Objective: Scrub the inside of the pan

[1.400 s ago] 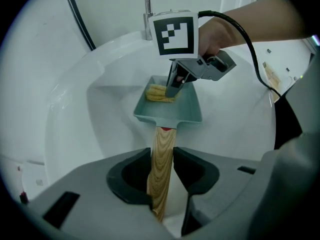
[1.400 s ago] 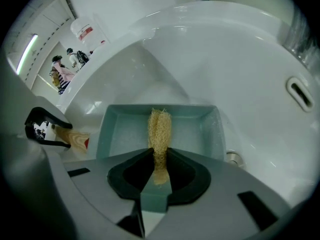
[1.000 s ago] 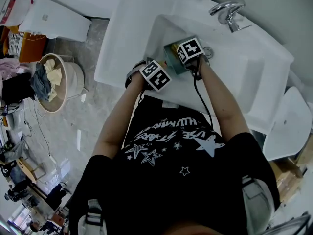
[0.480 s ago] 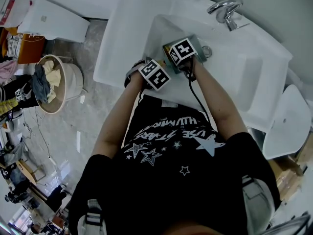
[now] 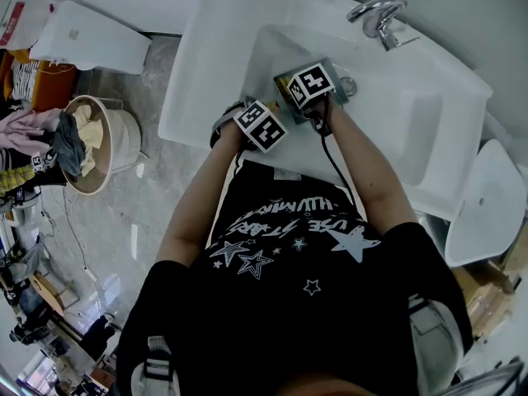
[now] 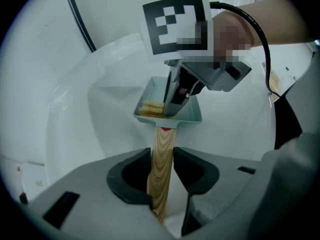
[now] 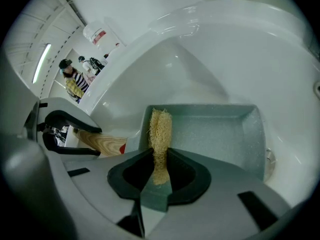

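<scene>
A square grey-green pan (image 7: 215,134) with a wooden handle (image 6: 162,170) is held over the white sink (image 5: 412,130). My left gripper (image 6: 163,180) is shut on the wooden handle, the pan (image 6: 192,115) pointing away from it. My right gripper (image 7: 159,170) is shut on a yellow loofah scrubber (image 7: 160,134), which rests inside the pan near its handle side. In the left gripper view the right gripper (image 6: 175,101) reaches down into the pan with the scrubber (image 6: 151,107) under it. In the head view both grippers (image 5: 262,126) (image 5: 312,83) sit over the sink's near left part.
A chrome tap (image 5: 378,16) stands at the sink's far rim. The sink's basin walls (image 7: 200,64) curve around the pan. A round bin (image 5: 91,143) with cloths stands on the floor to the left. A cable (image 5: 337,167) runs along the person's right arm.
The right gripper with the scrubber has shifted slightly left and toward the handle side of the pan. The left gripper has hardly moved.
</scene>
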